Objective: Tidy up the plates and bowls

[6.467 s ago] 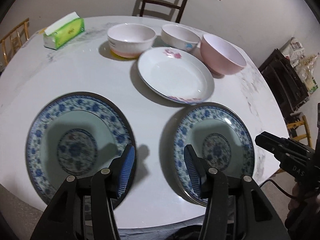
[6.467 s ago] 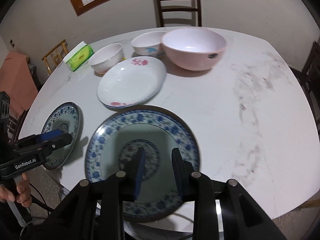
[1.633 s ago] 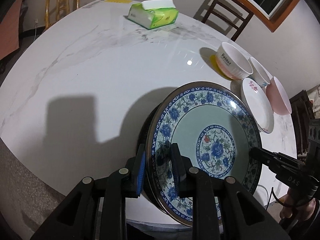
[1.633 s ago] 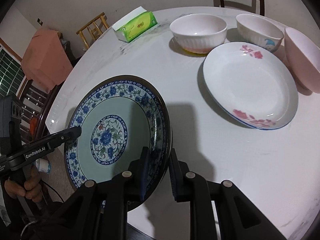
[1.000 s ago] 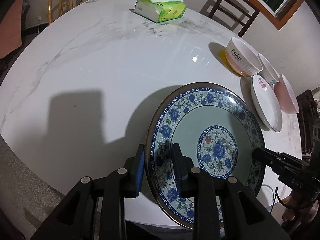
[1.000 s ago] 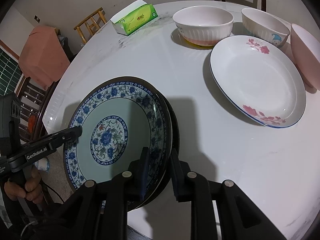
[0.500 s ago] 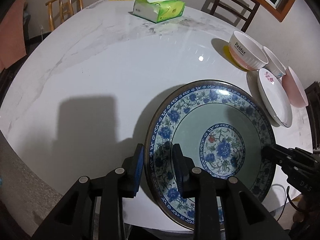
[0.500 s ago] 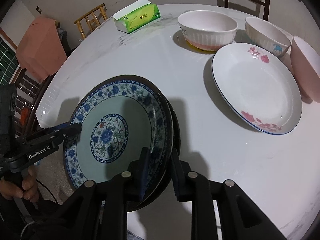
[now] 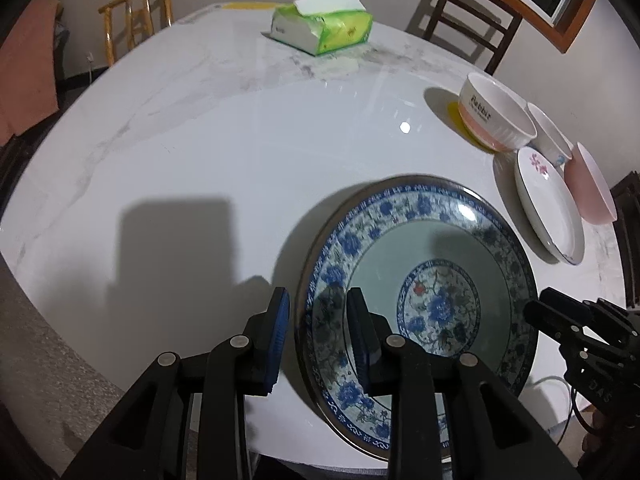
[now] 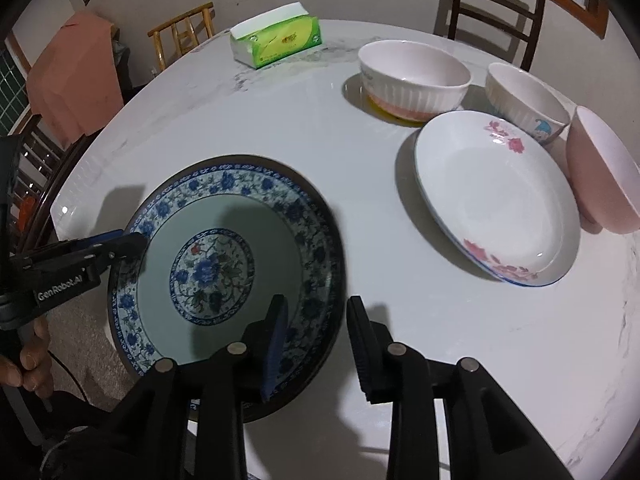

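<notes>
"Rabbit" on ribbed bowl [image 9: 494, 118]

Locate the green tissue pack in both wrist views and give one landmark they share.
Left wrist: tissue pack at top centre, on the table's far side.
Right wrist: tissue pack at upper left of centre, beyond the ribbed bowl.
Shared landmark: the blue-patterned plate near the table's front edge.

- The table [image 9: 240, 152] looks like glossy white marble, smooth.
- The blue-patterned plate [image 10: 224, 240] is glazed ceramic, shiny.
- The tissue pack [image 10: 276, 42] has thin plastic wrap.
</notes>
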